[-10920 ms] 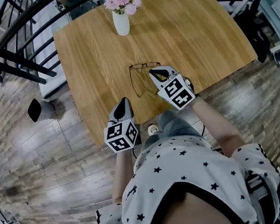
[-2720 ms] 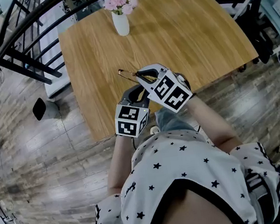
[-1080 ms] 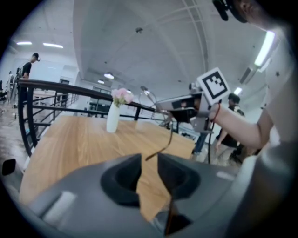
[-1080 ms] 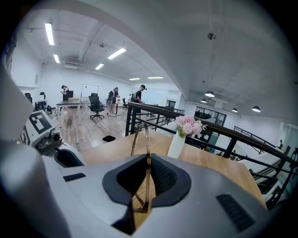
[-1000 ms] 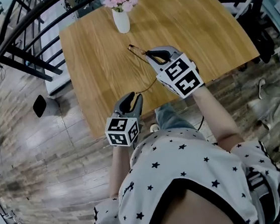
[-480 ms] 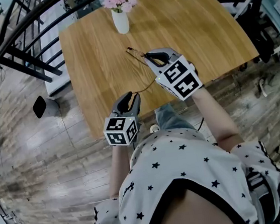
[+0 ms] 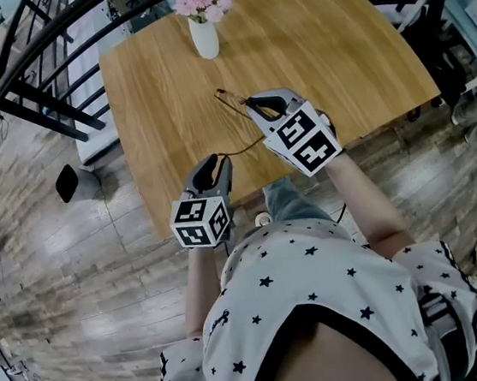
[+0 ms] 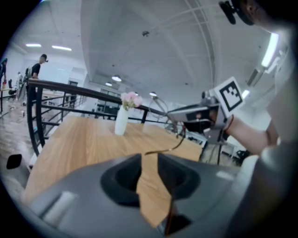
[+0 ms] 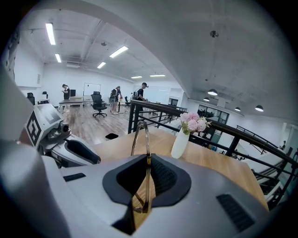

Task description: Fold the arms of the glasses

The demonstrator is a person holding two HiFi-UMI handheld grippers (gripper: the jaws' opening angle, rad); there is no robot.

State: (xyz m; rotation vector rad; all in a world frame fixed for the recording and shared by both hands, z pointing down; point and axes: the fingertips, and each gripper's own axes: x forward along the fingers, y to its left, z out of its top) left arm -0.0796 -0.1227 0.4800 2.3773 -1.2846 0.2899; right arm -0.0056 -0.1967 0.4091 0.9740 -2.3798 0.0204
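Thin brown glasses (image 7: 227, 99) hang above the wooden table (image 7: 333, 44), with my right gripper (image 7: 252, 104) shut on their front. In the right gripper view the frame (image 9: 139, 135) stands up between the closed jaws of my right gripper (image 9: 146, 160). One arm (image 7: 246, 147) swings out and down to my left gripper (image 7: 215, 162) near the table's front edge. In the left gripper view that arm (image 8: 174, 142) curves from the right gripper (image 8: 177, 113) to the tips of my left gripper (image 8: 149, 160), whose jaws stand almost together on its end.
A white vase of pink flowers (image 7: 205, 38) stands at the table's far side, also visible as the vase (image 9: 179, 144). Black railings (image 7: 51, 70) run behind and left of the table. Wooden floor lies below the front edge.
The left gripper has narrowed and slid slightly down-left at the arm's tip. The right gripper has come a little nearer with the glasses.
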